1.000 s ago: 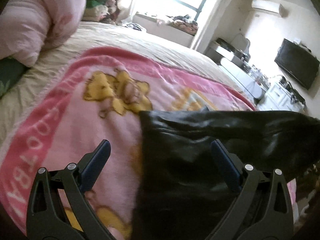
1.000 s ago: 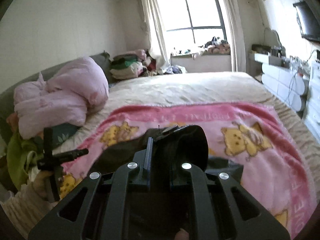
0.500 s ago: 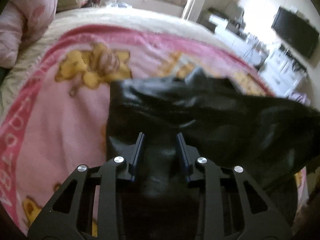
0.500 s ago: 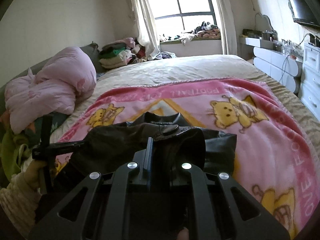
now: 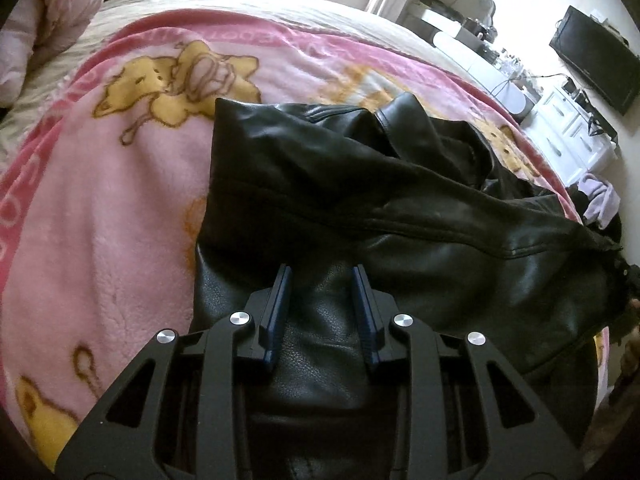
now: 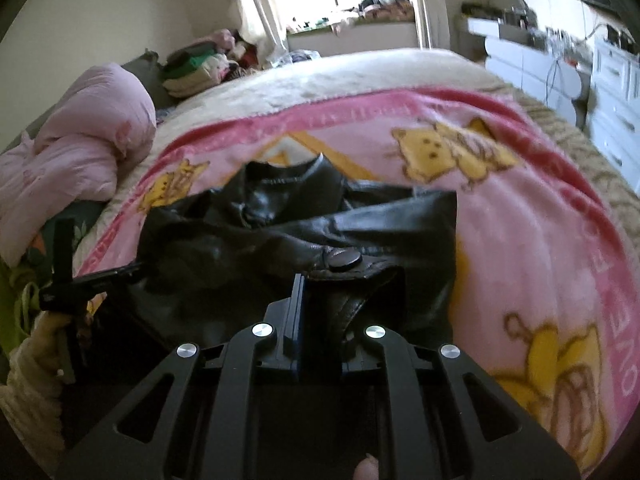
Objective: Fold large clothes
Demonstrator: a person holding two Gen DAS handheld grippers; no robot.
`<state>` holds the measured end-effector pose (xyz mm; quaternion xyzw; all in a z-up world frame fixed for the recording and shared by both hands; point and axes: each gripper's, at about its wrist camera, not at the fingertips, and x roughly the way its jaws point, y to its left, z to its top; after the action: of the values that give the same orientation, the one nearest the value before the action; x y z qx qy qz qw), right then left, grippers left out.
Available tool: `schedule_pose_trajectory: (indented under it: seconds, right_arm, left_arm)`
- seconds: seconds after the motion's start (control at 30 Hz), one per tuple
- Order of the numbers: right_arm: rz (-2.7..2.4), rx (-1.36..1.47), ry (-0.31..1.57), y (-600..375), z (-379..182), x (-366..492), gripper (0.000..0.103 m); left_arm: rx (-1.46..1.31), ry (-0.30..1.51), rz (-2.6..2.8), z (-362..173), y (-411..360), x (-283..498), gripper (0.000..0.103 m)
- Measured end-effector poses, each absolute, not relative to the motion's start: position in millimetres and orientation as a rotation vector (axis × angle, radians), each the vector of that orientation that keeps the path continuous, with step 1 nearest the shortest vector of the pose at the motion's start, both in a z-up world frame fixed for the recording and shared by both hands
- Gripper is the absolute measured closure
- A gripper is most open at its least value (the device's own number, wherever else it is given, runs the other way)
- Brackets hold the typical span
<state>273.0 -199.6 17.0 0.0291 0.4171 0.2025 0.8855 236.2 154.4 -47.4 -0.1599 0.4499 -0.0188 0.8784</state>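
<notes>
Left wrist view shows a black leather jacket (image 5: 360, 184) lying crumpled on a pink fleece blanket (image 5: 104, 200) printed with yellow cartoon bears, the blanket spread over a cream bed cover (image 5: 280, 4). The leather is glossy and finely grained, with stitched seams and a stiff collar standing up at the far side. The left gripper (image 5: 322, 284) has its jaws drawn narrow, and a raised fold of the near edge of the jacket sits pinched between the blue pads (image 5: 278, 308). These jaws have just been closing onto that fold.

From the right wrist view, the jacket (image 6: 288, 216) sits heaped in the middle of the plush blanket (image 6: 540, 240), one sleeve draped across it and ending in a cuff tab with a round dark snap button (image 6: 345, 259). The right gripper (image 6: 320, 284) has that cuff between its jaws, which stand narrow and have just been opening a little; whether the pads still press the leather I cannot tell. At the left edge the other gripper's black frame (image 6: 64, 280) shows, held by a hand in a cream knitted sleeve (image 6: 28, 376). A puffy pink quilt (image 6: 80, 140) is bunched at the head of the bed.
</notes>
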Motion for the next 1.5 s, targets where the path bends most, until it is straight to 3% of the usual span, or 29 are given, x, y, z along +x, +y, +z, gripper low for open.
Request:
schedule_pose_trajectory:
  seconds: [0.03,0.07,0.1,0.27,0.4,0.6,0.73,1.0,1.13,1.3,1.5]
  right_arm:
    - [0.401,0.051,0.875,-201,18,273,0.073]
    - [0.378,0.046,0.875,-203,20,272,0.049]
    - [0.361,0.047,0.857,-206,24,270,0.036]
    - [0.294,-0.008,0.736,-208,40,264,0.036]
    - [0.430,-0.047,0.745,-167,27,267,0.049]
    - [0.401,-0.262,0.915,-108,-26,294,0.048]
    - [0.406,-0.195,1.000,-115,-59,308,0.048]
    - [0.468,-0.111,0.899,-132,-26,283,0.045]
    - [0.509,-0.050,0.874,-140,-11,267,0.040]
    - [0.557,-0.047,0.878,-134,-7,248,0.039]
    - [0.540,-0.080,0.982,-124,-29,244,0.034]
  left_arm:
    - [-0.333,0.938,-0.039,-48,154,236,0.080]
    - [-0.335,0.939,-0.040,-47,154,236,0.080]
    - [-0.331,0.939,-0.038,-47,154,236,0.080]
    - [-0.321,0.941,-0.032,-47,153,237,0.080]
    - [-0.304,0.941,-0.022,-46,151,237,0.080]
    - [-0.285,0.941,-0.016,-46,148,236,0.080]
    - [-0.281,0.942,-0.018,-45,146,237,0.080]
    - [-0.292,0.927,-0.018,-38,150,235,0.080]
    - [-0.273,0.891,-0.021,-13,143,225,0.068]
    - [-0.246,0.892,-0.089,1,118,215,0.068]
    - [-0.125,0.980,-0.112,-23,81,217,0.059]
